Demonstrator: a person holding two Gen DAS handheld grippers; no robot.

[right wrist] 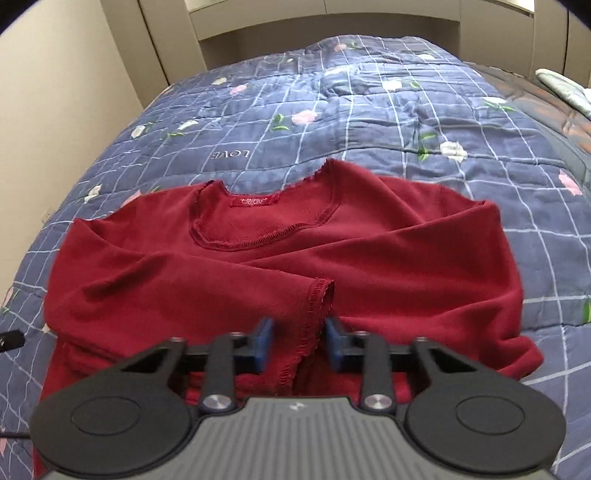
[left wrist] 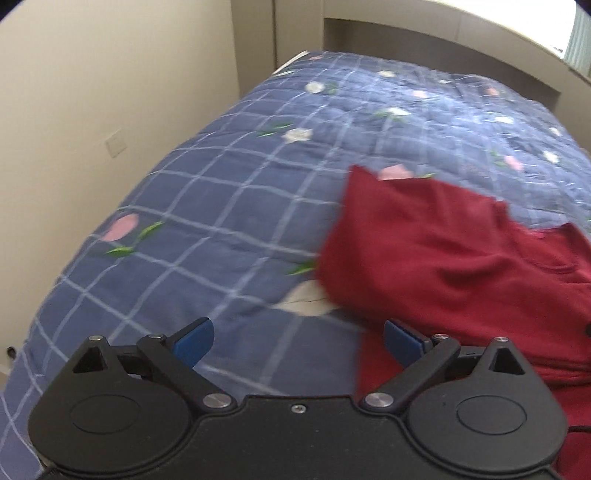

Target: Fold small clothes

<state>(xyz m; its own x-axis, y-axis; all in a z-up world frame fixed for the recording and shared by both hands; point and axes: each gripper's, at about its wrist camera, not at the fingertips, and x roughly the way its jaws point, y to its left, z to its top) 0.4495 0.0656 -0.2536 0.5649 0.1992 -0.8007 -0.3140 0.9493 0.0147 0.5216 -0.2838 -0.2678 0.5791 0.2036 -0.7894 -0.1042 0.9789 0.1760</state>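
A dark red long-sleeved top (right wrist: 369, 258) lies on the blue quilt, neckline away from me, both sleeves folded across its front. The left sleeve's cuff (right wrist: 314, 317) lies between the blue pads of my right gripper (right wrist: 298, 345), which stands partly open above it without clamping it. In the left wrist view the same red top (left wrist: 443, 258) fills the right side. My left gripper (left wrist: 299, 341) is wide open and empty over the quilt at the top's left edge, its right pad (left wrist: 400, 339) over red fabric.
The bed carries a blue checked quilt (right wrist: 369, 122) with flowers. A beige wall (left wrist: 92, 110) runs along the bed's left side and a headboard (right wrist: 332, 29) stands at the far end. A folded light cloth (right wrist: 561, 86) lies at the far right.
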